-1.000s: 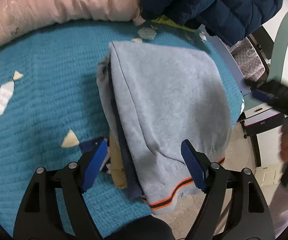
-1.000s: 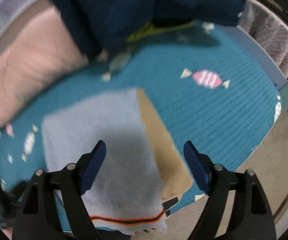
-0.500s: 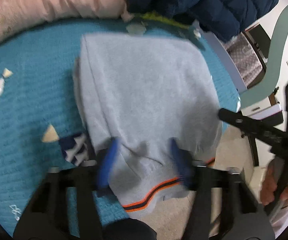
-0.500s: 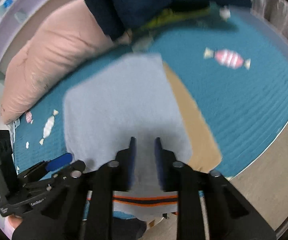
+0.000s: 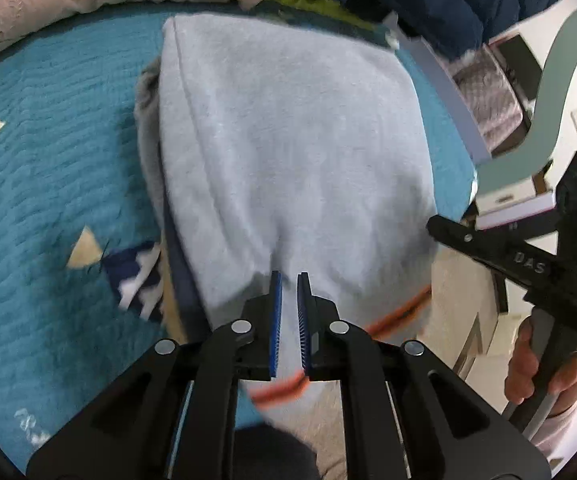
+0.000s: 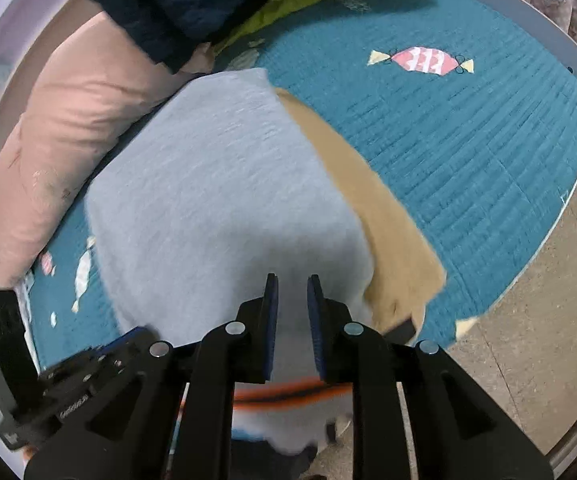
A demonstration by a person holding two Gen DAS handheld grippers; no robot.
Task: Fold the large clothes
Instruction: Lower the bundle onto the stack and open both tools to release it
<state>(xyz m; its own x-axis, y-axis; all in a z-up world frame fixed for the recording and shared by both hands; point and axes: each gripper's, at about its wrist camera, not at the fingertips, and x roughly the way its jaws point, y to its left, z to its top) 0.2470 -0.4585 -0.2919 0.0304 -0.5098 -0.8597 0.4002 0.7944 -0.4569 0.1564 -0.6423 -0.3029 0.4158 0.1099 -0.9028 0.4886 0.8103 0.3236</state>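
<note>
Bed; tongs now closing on sweater

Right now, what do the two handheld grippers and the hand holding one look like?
The left gripper and the right gripper are both matte black plastic linkages with silver rivets and ribbed blue pads. The right one's body carries raised lettering, a small green light and a grey handle. The hand on it wears a pale pink sleeve.
</note>
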